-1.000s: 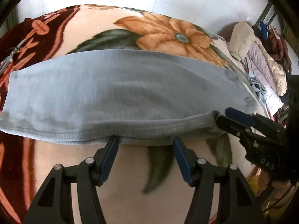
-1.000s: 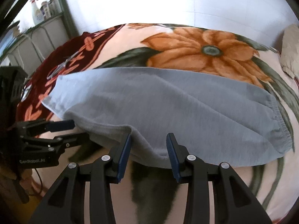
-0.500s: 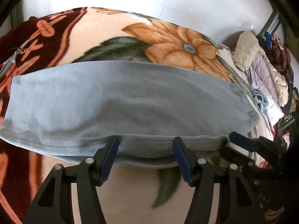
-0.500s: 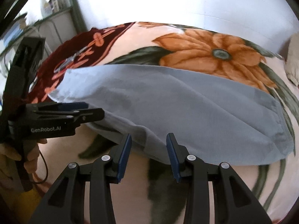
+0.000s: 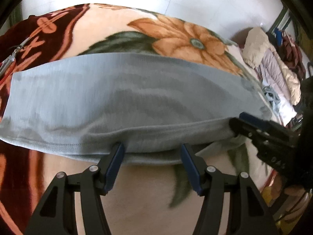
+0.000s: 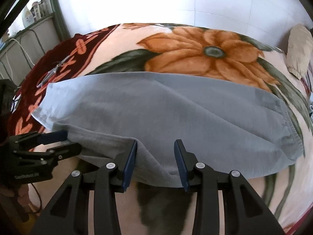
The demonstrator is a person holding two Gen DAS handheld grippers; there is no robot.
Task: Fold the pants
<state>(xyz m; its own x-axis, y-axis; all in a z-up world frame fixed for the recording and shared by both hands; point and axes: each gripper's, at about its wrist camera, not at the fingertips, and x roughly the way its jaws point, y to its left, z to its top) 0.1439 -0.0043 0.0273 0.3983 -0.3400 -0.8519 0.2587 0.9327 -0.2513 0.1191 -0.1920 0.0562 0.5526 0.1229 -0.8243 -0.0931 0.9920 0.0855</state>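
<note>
The work surface was a bed covered by a floral blanket point(image 5: 137, 205) in peach, orange, green and dark red, set against a white tiled wall point(image 6: 195, 0).

The grey pants point(image 5: 137, 98) lay spread lengthwise across the blanket, over the lower part of the large orange flower. The elastic waistband point(image 6: 289, 125) was at the right end in the right wrist view; the opposite end reached the dark red border of the blanket. The near long edge showed two layers, one hem just above the other.

The left claw point(image 5: 152, 150) sat at that near edge with its jaws well apart, the stitched hem crossing the gap between the blue pads. The right claw point(image 6: 155, 146) sat further along the same edge, jaws set narrower, with a fold of grey cloth running down between them. In both cases cloth was between the jaws, but whether the pads pressed on it could not be determined.

Each claw appeared in the other's camera: the right claw point(image 5: 236, 120) met the edge at the right, the left claw point(image 6: 65, 143) at the left.

A metal tool point(image 5: 11, 56), too small to identify, lay on the red border. A pile of clothes point(image 5: 273, 62) occupied the far right end of the bed. A shelf with bottles point(image 6: 37, 11) stood at the left.
</note>
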